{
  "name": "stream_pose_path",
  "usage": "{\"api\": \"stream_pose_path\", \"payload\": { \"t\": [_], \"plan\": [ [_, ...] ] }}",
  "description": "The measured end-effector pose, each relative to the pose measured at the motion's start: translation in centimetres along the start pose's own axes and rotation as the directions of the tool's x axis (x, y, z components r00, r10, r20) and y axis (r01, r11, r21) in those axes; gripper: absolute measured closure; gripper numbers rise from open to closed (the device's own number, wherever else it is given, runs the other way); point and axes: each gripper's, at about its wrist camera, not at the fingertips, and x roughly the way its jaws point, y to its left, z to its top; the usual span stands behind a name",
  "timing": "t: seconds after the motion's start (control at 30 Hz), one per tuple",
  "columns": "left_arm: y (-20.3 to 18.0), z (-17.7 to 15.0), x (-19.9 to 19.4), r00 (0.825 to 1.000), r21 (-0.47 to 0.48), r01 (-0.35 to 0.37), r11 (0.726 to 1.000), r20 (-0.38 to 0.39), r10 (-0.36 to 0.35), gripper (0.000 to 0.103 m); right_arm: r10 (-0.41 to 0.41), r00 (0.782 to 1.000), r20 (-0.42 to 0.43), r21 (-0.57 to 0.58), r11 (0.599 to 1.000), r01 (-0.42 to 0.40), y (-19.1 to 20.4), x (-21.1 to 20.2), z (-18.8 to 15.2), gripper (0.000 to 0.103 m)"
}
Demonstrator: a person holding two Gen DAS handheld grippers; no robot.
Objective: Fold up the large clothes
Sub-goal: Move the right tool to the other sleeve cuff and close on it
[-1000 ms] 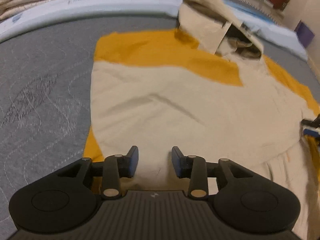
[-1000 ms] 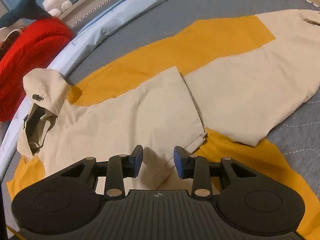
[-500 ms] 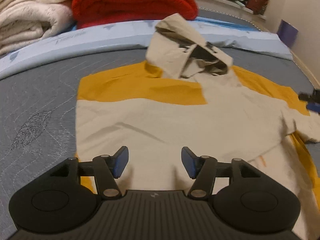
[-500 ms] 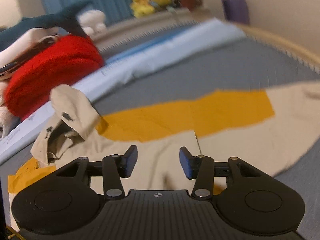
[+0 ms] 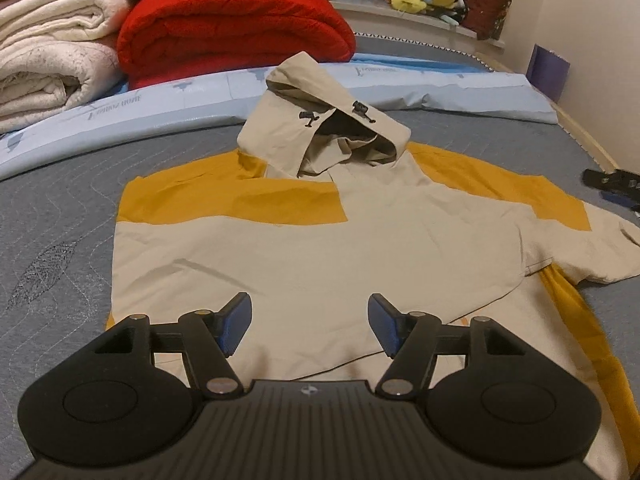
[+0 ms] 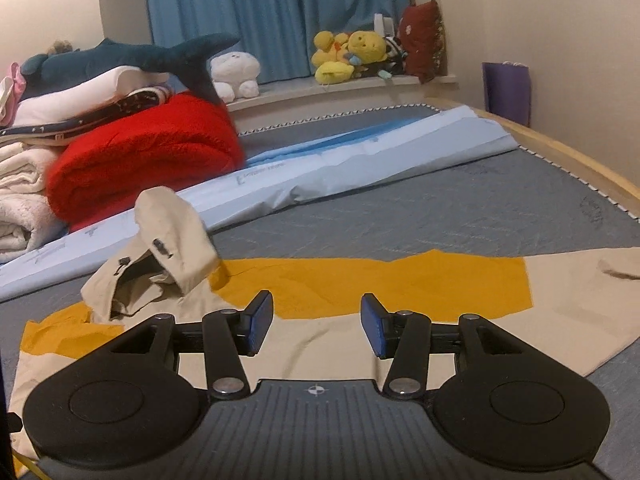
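Beige-and-mustard hooded jacket (image 5: 320, 240) ahead of both tongs | left gripper (image 5: 308, 326), right gripper (image 6: 316, 326): released, now raised | sleeve fold done; next fold pending

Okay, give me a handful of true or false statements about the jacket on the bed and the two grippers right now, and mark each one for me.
1. Both grippers are open and hold nothing. True: the left gripper and right gripper show spread jaws with no cloth between them.
2. The jacket is beige and mustard yellow. True.
3. The hood lies pressed flat. False: it stands up, its opening gaping.
4. A red blanket lies beyond the hood. True.
5. The jacket lies on a wooden table. False: it lies on a grey quilted mattress.
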Motion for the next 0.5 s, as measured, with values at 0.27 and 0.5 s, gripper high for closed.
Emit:
{"api": "stream_pose_path", "payload": {
  "t": [0.27, 0.5],
  "plan": [
    [-1.5, 0.3, 0.9, 1.000, 0.030, -0.019, 0.999, 0.004, 0.019, 0.033, -0.077, 0.997, 0.024, 0.082, 0.994, 0.074, -8.0, -0.6, 0.5, 0.053],
    [-3.4, 0.6, 0.8, 1.000, 0.037, 0.019, 0.999, 0.016, -0.020, 0.033, -0.231, 0.972, -0.040, 0.226, 0.946, 0.234, -17.6, 0.5, -0.9, 0.053]
  ]
}}
